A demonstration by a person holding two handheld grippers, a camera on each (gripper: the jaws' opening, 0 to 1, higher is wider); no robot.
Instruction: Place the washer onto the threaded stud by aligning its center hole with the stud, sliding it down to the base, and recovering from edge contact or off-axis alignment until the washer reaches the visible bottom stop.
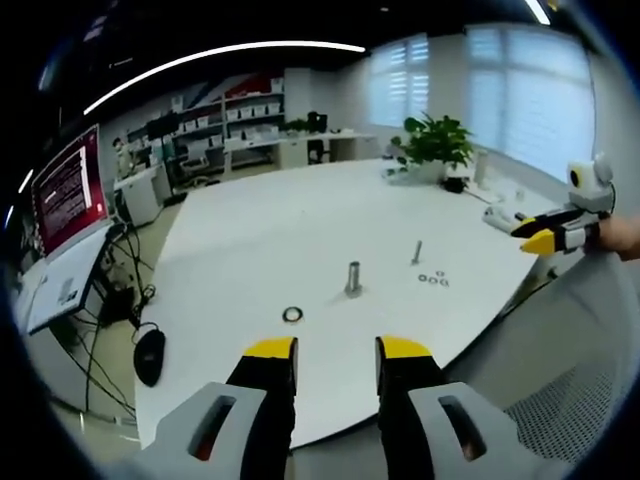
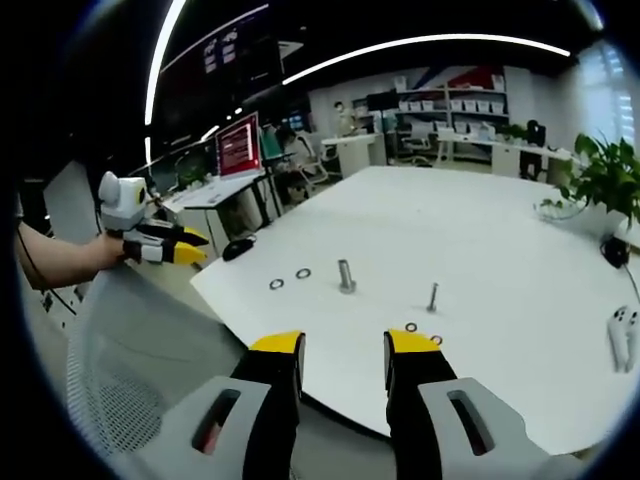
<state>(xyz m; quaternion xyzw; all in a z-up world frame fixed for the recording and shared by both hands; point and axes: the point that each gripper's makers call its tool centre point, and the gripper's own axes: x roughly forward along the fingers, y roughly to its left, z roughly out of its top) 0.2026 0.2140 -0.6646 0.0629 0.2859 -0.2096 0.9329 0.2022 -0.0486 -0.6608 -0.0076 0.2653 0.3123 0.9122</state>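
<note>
both your grippers sit back off the edge of the white table [image 1: 300,230], with nothing between their jaws. the left gripper [image 1: 336,352] has its yellow-tipped jaws parted and bare, and the right gripper [image 2: 344,348] is spread the same way, gripping nothing. that reads as a starting stance: you are held clear so the whole layout lies ahead of you before you commit to a pick.

in the left gripper view, a single washer [image 1: 292,315] lies flat on the table near your edge, just left of the thick threaded stud [image 1: 353,278], which stands upright and apart from it. further right a thinner bolt [image 1: 417,252] also stands upright, with a small cluster of washers [image 1: 432,279] on the table beside its foot. in the right gripper view the same stud [image 2: 346,275] stands with two washers [image 2: 289,279] lying to its left, so the count near the stud differs between the views and you should check it.

no washer is on the stud yet; its shaft looks bare down to the base, so the task is at its very beginning.

as for containers, the one you can make out is the plant pot [image 1: 431,172] at the far side, holding a leafy green plant [image 1: 436,140]. the parts lie loose on the tabletop, not in any tray.
</note>
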